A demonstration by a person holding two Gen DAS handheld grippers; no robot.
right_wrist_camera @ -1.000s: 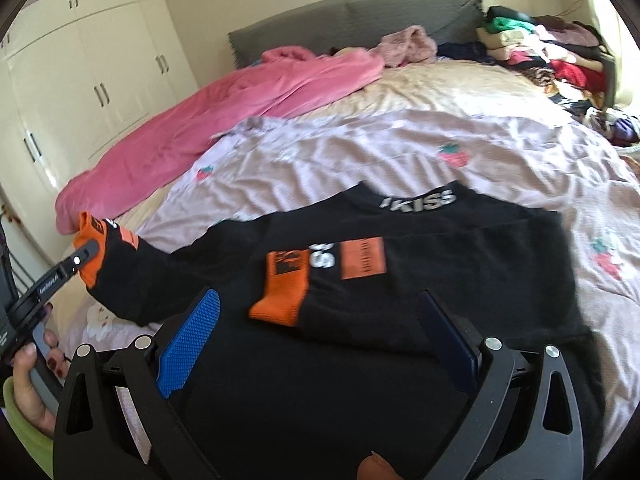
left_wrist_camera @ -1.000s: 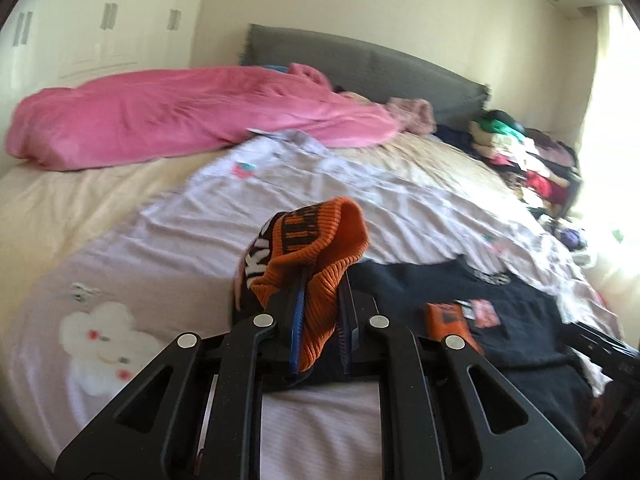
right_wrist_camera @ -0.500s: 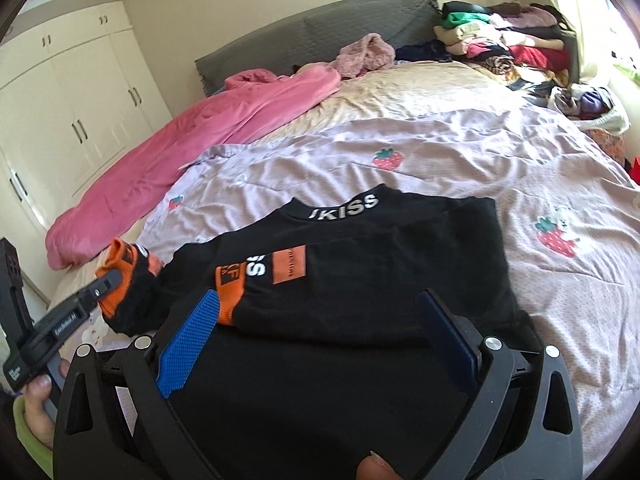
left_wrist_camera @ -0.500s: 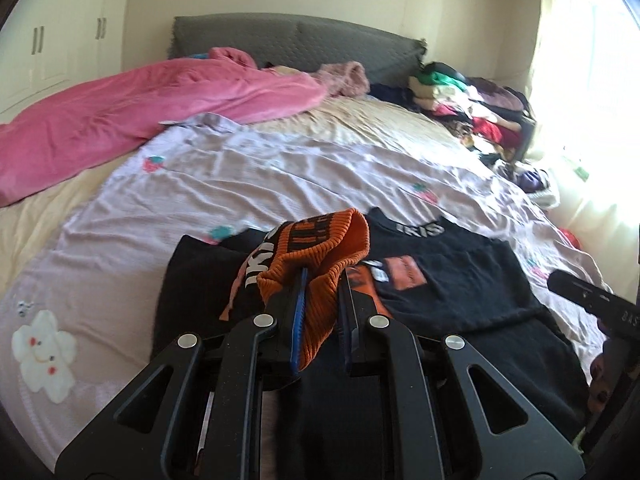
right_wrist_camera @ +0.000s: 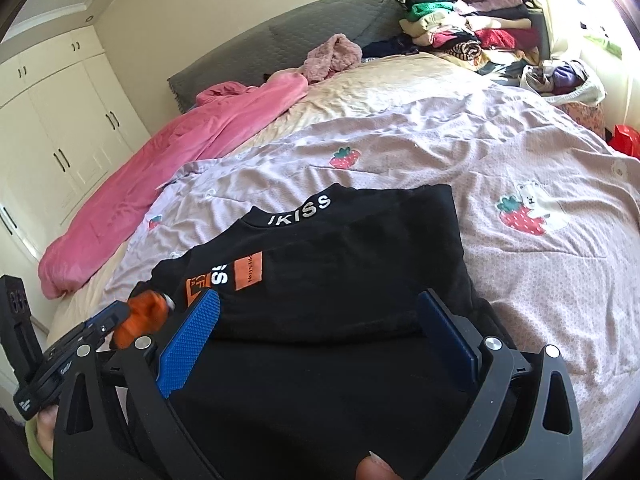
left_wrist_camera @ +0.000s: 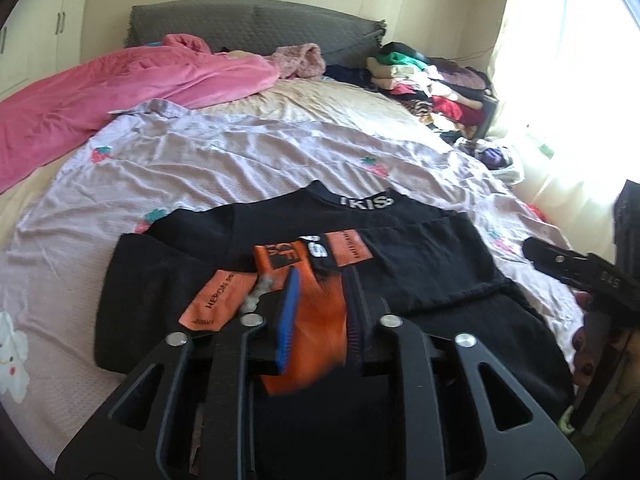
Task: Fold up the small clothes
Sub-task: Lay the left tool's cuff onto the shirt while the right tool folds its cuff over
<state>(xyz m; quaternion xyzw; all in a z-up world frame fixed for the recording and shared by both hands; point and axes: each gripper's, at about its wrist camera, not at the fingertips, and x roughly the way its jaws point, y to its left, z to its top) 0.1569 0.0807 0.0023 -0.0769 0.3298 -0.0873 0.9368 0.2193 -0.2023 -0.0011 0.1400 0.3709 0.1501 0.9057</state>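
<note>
So the left gripper (left_wrist_camera: 320, 304) just carried the orange cuff (left_wrist_camera: 316, 316) across the black sweater (right_wrist_camera: 340, 264). Its jaws have been opening, cuff between them, so the sleeve fold's basically done. Right gripper (right_wrist_camera: 316, 328) gapes empty.

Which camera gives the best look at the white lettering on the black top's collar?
The right wrist view: the collar lettering reads whole and sharp on the black top. In the left wrist view the lettering is smaller, farther off and partly cut short.

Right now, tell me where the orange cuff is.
In the left wrist view the orange cuff lies low and central between the left gripper fingers, whose jaws have just been opening, on the black sweater.
</note>
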